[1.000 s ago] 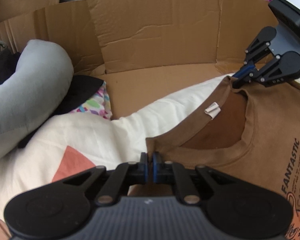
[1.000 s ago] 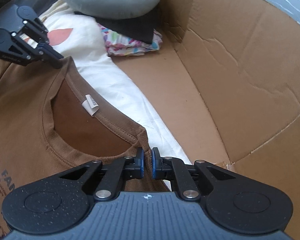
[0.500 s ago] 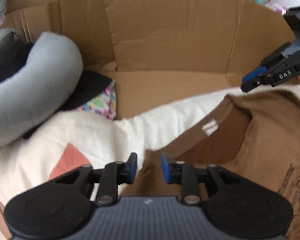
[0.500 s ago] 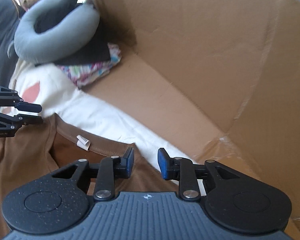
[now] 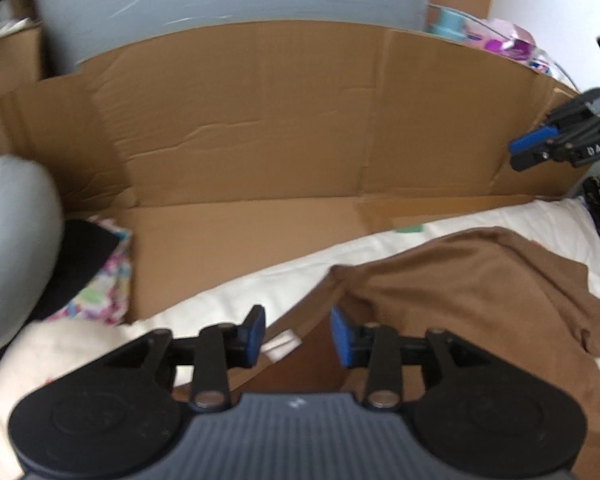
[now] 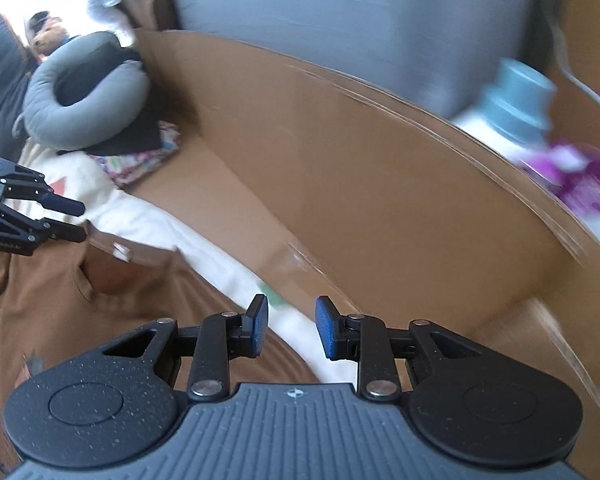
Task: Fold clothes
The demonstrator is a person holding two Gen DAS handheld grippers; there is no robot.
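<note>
The brown T-shirt (image 5: 480, 292) lies rumpled on the cream bedding (image 5: 236, 300), near the cardboard wall (image 5: 260, 128). The left gripper (image 5: 297, 334) hangs above its collar, jaws opening, nothing pinched. The right gripper (image 6: 291, 326) (seen far right in the left view) is spread and empty. A grey neck pillow (image 6: 84, 96) sits far left.

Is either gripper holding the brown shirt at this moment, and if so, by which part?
Nothing is held. The left gripper is opening above the brown shirt near its collar, with nothing between its pads. The right gripper is open and empty too.
</note>
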